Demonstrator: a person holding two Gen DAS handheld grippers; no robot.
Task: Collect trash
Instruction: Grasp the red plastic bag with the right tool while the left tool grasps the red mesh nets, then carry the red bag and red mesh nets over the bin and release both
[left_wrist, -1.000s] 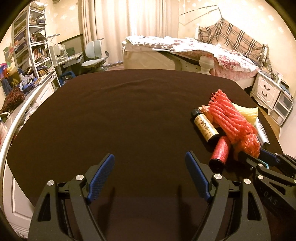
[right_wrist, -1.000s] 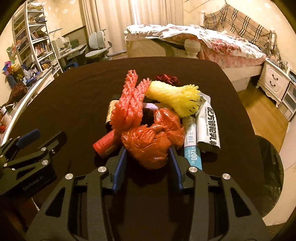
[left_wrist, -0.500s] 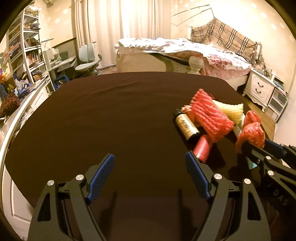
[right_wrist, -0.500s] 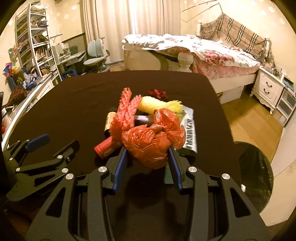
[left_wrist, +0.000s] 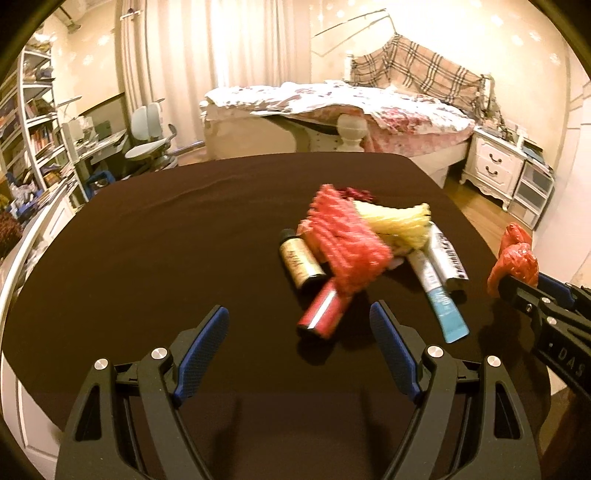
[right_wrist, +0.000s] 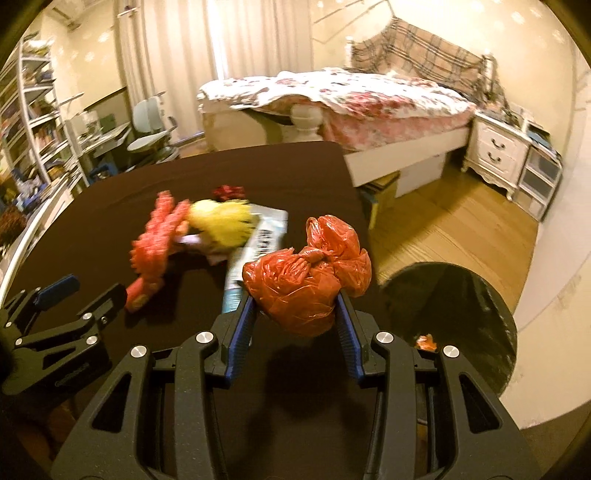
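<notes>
My right gripper is shut on a knotted red plastic bag, lifted over the table's right edge; the same bag shows at the far right of the left wrist view. On the dark table lies a trash pile: red foam net, yellow foam net, small brown bottle, red tube, two flat packets. My left gripper hangs open over bare cloth, just in front of the red tube, holding nothing.
A dark round bin stands on the wooden floor right of the table, with a scrap of orange inside. A bed, a white nightstand, shelves and a desk chair ring the room.
My right gripper has carried the red bag up and to the right, off the pile toward the table edge and bin. The left gripper shifted too, so the pile now sits nearer centre.
</notes>
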